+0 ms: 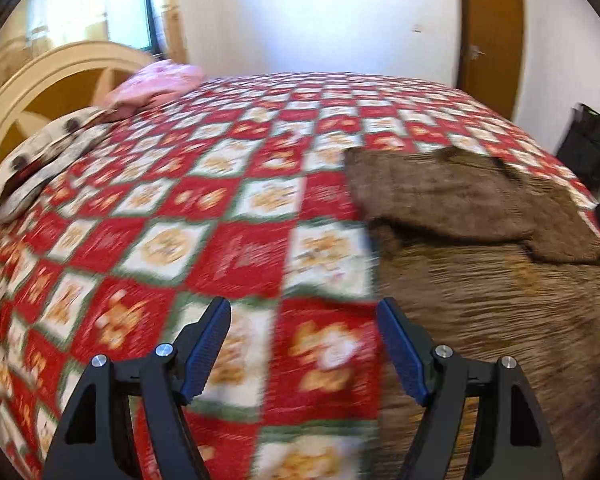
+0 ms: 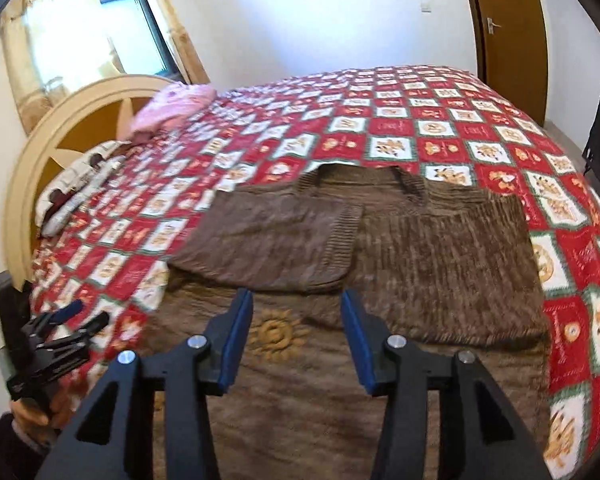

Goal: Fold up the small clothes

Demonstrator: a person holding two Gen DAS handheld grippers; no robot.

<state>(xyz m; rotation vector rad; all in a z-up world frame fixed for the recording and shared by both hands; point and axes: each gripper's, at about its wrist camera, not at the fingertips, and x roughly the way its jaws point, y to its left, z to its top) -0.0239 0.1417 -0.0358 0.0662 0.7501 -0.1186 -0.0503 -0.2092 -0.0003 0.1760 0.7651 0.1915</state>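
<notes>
Brown sweater half folded on the bed, both grippers free.

We see the brown knitted sweater (image 2: 380,264) lying flat on the red checkered bedspread (image 2: 380,120), one sleeve (image 2: 268,240) already laid across the chest. Our right gripper (image 2: 296,344) and left gripper (image 1: 304,352) are spread and hold nothing. We judge the other sleeve and the final fold from the bottom remain.
</notes>
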